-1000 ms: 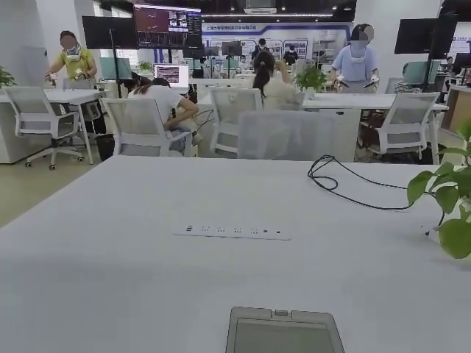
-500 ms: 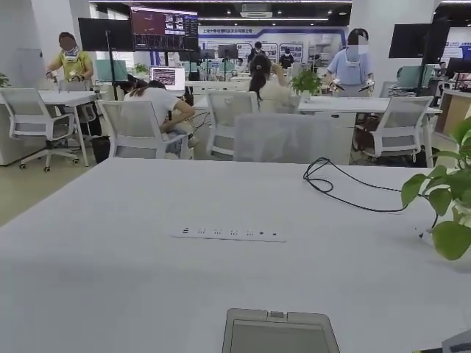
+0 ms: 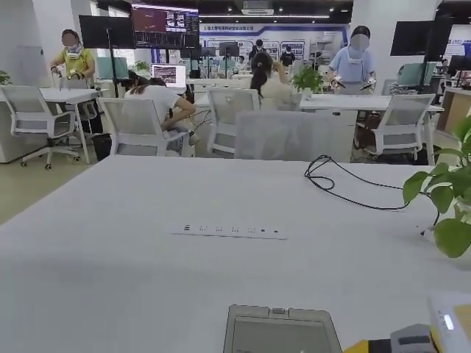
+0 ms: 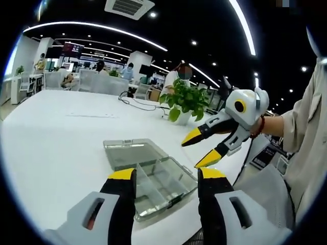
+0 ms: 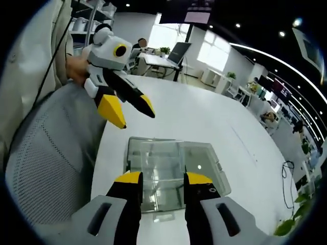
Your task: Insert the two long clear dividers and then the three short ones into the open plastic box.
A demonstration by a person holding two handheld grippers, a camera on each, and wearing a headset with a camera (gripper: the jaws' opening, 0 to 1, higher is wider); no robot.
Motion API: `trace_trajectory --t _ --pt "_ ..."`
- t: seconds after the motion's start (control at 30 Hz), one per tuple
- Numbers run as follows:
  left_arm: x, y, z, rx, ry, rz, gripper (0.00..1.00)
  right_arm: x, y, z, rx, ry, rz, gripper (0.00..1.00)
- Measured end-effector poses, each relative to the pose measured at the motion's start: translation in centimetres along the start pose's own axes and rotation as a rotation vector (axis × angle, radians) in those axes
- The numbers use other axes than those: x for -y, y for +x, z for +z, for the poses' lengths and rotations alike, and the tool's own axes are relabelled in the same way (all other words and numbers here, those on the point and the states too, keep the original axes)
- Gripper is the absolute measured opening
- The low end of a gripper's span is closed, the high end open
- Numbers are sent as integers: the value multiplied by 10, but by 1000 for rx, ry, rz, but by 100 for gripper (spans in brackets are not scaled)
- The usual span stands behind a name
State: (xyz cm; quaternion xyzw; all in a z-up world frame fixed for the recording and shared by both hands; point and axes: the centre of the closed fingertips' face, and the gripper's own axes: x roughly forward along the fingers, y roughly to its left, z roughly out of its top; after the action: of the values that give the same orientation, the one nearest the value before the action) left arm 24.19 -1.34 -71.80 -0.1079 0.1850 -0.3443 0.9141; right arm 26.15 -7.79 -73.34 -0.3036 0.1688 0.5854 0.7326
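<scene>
Plastic box (image 3: 282,332) cut off below, clear dividers (image 4: 156,176) faint

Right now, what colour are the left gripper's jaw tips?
Yellow, on the left gripper; clearest in left gripper view.

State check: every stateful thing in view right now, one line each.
left gripper: open, empty
right gripper: open, empty
plastic box: open
lid: lying flat on the table
clear dividers: some seem seated in the box, count unclear
black cable: loose, looped on the table
</scene>
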Motion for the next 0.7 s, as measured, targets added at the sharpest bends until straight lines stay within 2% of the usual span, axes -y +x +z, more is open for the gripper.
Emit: trace_trajectory --t 0.3,0.7 --pt "8 0 5 44 -61 -55 30 -8 12 19 43 -40 12 32" --pt "11 1 9 68 -100 -81 11 -9 17 37 84 -73 7 32"
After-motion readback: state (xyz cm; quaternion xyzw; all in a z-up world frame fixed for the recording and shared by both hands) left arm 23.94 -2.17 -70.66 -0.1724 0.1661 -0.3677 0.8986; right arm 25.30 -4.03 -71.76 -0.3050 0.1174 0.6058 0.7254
